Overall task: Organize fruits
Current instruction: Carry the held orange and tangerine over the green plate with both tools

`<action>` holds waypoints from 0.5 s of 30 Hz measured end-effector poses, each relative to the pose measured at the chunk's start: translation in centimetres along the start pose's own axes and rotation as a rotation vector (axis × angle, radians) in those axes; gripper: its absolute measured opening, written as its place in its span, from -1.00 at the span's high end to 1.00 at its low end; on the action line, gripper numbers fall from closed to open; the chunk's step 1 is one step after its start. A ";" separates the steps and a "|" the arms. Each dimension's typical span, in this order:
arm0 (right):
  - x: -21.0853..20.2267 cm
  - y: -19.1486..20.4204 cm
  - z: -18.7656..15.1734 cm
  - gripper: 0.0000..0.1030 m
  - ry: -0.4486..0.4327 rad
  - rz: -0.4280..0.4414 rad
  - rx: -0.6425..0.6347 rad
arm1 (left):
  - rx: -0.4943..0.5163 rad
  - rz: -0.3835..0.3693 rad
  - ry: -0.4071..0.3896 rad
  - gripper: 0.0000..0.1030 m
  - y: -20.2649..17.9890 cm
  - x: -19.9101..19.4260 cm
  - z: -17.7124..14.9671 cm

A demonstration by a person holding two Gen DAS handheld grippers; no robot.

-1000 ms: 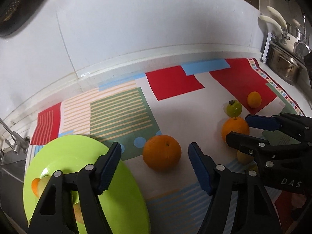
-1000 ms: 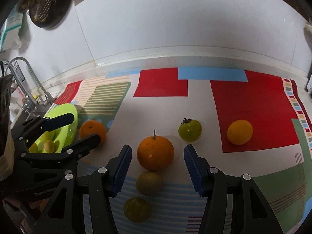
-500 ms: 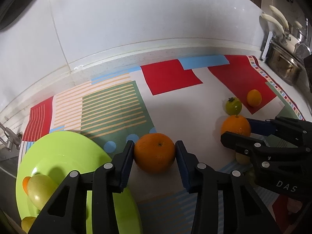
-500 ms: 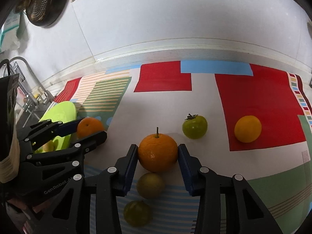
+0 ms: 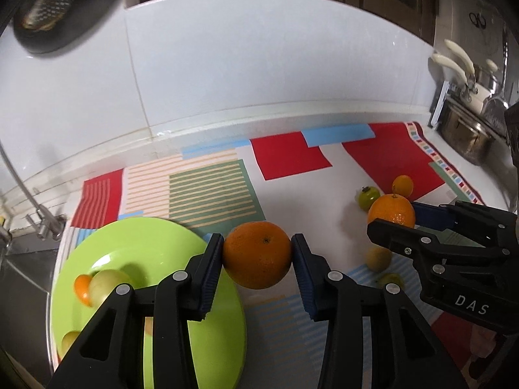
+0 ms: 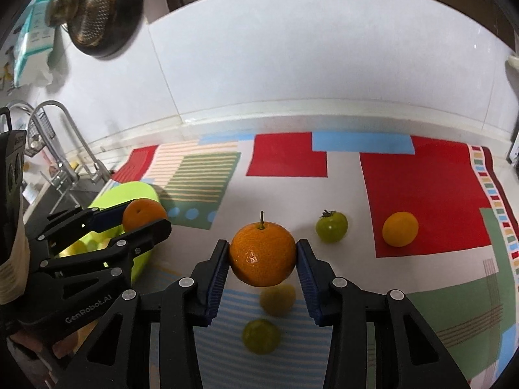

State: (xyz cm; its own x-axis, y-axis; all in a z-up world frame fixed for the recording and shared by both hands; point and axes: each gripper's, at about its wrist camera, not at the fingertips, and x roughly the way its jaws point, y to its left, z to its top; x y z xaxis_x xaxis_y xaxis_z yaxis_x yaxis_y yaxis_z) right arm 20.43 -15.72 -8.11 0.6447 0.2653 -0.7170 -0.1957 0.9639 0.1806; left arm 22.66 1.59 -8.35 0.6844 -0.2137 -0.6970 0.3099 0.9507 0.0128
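My left gripper (image 5: 258,261) is shut on a large orange (image 5: 257,259), held just above the patterned mat beside the lime-green plate (image 5: 194,350). That plate holds a few small fruits (image 5: 102,283). My right gripper (image 6: 262,256) is shut on a stemmed orange (image 6: 262,254), lifted off the mat. Under it lie two small yellow-green fruits (image 6: 261,335). A green tomato-like fruit (image 6: 331,227) and a small orange citrus (image 6: 400,229) rest on the mat to the right. In the left wrist view the right gripper (image 5: 394,218) shows at right with its orange (image 5: 391,212).
A colourful mat (image 6: 431,194) covers the counter against a white tiled wall. A sink tap (image 6: 65,149) stands at the left, beyond the plate. Metal pots (image 5: 467,139) sit at the far right. A strainer (image 6: 94,9) hangs on the wall.
Both grippers closed from open onto their oranges, then lifted them off the mat. The left one drifted towards the green plate.
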 end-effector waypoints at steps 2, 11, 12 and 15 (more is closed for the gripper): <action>-1.0 0.4 0.1 0.17 -0.017 0.002 -0.007 | -0.007 0.004 -0.013 0.18 0.1 -0.9 -0.1; -4.6 2.6 0.0 0.17 -0.082 0.009 -0.042 | -0.028 0.032 -0.071 0.18 0.7 -5.3 -1.0; -4.9 2.8 -0.1 0.17 -0.087 0.010 -0.044 | -0.030 0.035 -0.078 0.18 0.7 -5.8 -1.1; -5.8 3.6 -0.3 0.17 -0.100 0.017 -0.053 | -0.034 0.049 -0.094 0.18 0.9 -7.2 -1.5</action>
State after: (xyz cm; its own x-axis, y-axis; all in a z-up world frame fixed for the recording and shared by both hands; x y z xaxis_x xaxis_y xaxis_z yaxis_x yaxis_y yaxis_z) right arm 15.78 -13.82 -3.52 0.7112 0.2848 -0.6428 -0.2441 0.9574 0.1541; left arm 17.02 4.32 -4.38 0.7575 -0.1852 -0.6260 0.2527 0.9673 0.0197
